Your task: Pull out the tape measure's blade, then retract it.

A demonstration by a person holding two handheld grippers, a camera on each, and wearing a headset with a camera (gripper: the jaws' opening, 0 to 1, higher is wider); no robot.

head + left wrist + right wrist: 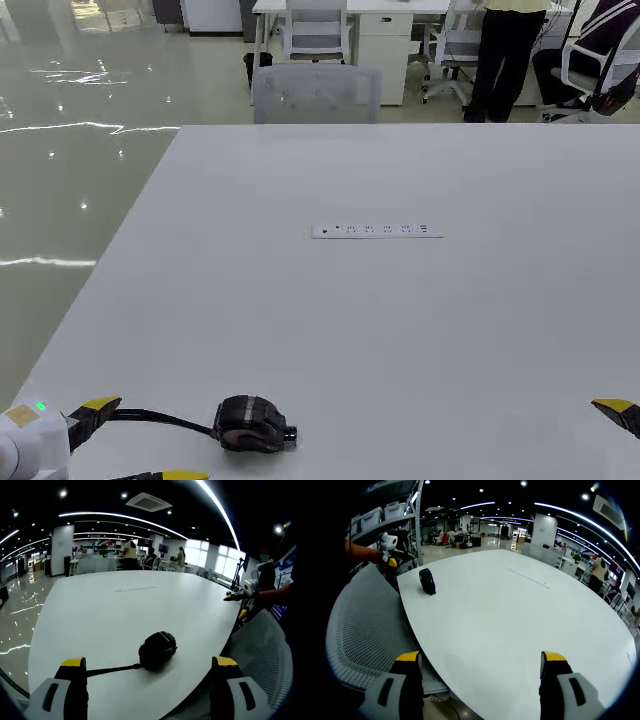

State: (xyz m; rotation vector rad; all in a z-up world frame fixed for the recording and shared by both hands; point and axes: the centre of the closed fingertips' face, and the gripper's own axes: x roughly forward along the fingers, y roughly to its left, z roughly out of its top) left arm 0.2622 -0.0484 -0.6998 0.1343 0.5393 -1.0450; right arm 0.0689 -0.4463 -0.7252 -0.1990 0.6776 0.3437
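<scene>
- Tape measure [252, 424] work has, as far as I can judge, not yet begun: no blade is drawn out of the black case, and neither gripper has hold of it. Both the pull and the retraction are left to do.
- Left gripper [140, 440] has its jaws spread wide and grips nothing. In its own view the case [158, 650] lies just ahead, between the two yellow tips and not touching either.
- A black strap [110, 670] runs from the case up to one jaw of the left gripper. Whether it touches that jaw I cannot tell.
- Right gripper [481, 656] is also wide open and empty, over the table's near edge, well apart from the tape measure [426, 581].
- The case sits near the front edge of the white table [400, 330], on the person's left.
- Farther out, a power strip [376, 231] is set in the table's middle, well apart from everything else.
</scene>
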